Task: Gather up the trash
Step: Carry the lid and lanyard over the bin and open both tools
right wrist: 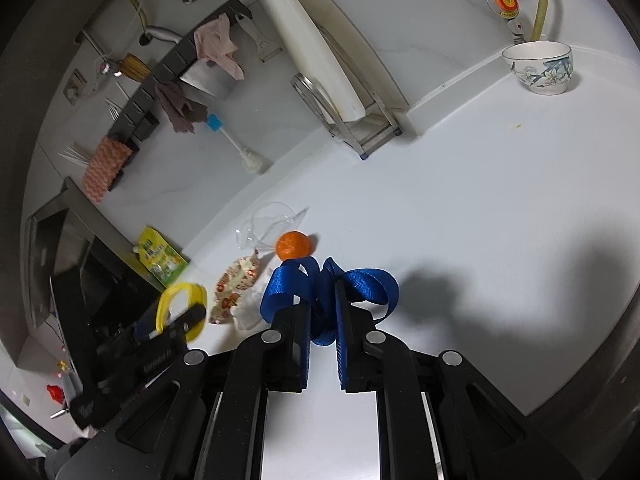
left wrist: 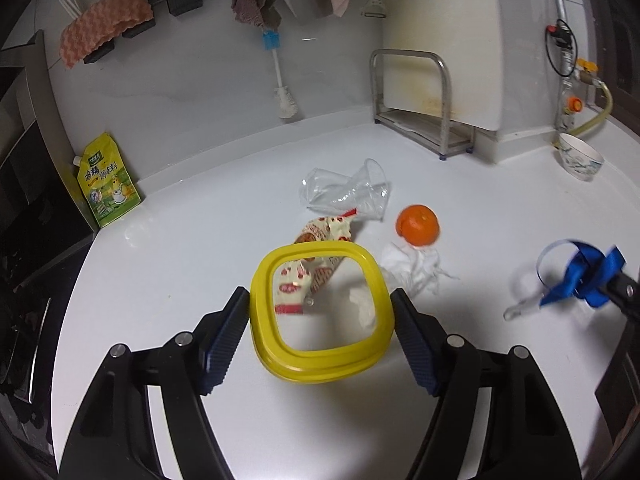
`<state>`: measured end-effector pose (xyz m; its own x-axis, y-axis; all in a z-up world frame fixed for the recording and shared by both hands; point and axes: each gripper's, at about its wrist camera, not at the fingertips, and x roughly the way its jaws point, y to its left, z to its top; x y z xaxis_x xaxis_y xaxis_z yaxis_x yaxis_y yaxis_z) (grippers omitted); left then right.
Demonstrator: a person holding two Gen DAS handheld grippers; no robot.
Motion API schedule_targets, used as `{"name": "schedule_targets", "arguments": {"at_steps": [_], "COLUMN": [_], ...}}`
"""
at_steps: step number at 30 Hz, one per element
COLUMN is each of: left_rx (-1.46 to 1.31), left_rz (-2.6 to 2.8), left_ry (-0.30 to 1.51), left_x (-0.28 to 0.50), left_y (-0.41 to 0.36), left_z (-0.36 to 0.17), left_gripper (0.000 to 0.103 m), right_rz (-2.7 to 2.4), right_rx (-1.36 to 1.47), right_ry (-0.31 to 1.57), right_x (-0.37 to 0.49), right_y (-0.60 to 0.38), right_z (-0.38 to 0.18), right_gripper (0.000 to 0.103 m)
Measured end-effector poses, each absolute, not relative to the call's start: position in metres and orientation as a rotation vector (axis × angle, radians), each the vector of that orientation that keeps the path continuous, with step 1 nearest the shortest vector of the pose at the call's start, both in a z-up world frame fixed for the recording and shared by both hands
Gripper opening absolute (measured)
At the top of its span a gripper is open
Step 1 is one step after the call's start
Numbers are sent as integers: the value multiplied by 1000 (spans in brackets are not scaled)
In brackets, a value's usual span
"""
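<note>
On the white counter (left wrist: pixel 200 240) a cluster of litter is seen. A crushed clear plastic cup (left wrist: pixel 346 190) lies farthest back, with a red-and-cream snack wrapper (left wrist: pixel 328 230) just in front of it and an orange (left wrist: pixel 417 225) to its right. A crumpled white tissue (left wrist: pixel 412 266) lies against the near side of the orange. A green-and-yellow seasoning pouch (left wrist: pixel 107 182) is propped at the wall on the left, and a metal rack (left wrist: pixel 420 100) with a white cutting board (right wrist: pixel 304 36) stands at the back. A flowered bowl (right wrist: pixel 538 68) is set well apart, beside the yellow hose (right wrist: pixel 540 4). A bottle brush (left wrist: pixel 280 76) and cloths hang on the wall.

A yellow-rimmed container (left wrist: pixel 320 312) with a clear bottom is gripped between the pads of the left gripper (left wrist: pixel 320 336), the rim touched on both sides; through the clear bottom, part of the wrapper and tissue is seen. The container is held in front of the litter and blocks the near view of it.

A blue fabric ribbon (right wrist: pixel 332 292), looped and twisted, is pinched between the nearly closed fingers of the right gripper (right wrist: pixel 322 312), just to the right of the litter. Whether the ribbon is raised off the counter cannot be told.
</note>
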<state>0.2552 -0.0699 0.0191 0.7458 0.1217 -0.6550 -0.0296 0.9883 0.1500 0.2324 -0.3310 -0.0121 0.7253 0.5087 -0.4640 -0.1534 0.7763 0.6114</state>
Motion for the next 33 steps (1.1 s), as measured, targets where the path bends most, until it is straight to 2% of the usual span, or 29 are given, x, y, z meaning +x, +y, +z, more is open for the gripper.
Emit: {"name": "schedule_targets", "arguments": {"at_steps": [12, 28, 33], "left_rx": [120, 162, 159], "left_rz": [35, -63, -92], "left_ry": [711, 665, 662], "left_x": [171, 56, 34], "left_y": [-63, -31, -21], "left_z": [22, 10, 1], "left_gripper": [70, 70, 70], "right_rz": [380, 394, 319], "right_rx": [501, 366, 363], "right_ry": [619, 602, 640], "right_x": [191, 56, 21], "right_y": [-318, -242, -229], "right_z": [4, 14, 3], "right_gripper": [10, 10, 10]}}
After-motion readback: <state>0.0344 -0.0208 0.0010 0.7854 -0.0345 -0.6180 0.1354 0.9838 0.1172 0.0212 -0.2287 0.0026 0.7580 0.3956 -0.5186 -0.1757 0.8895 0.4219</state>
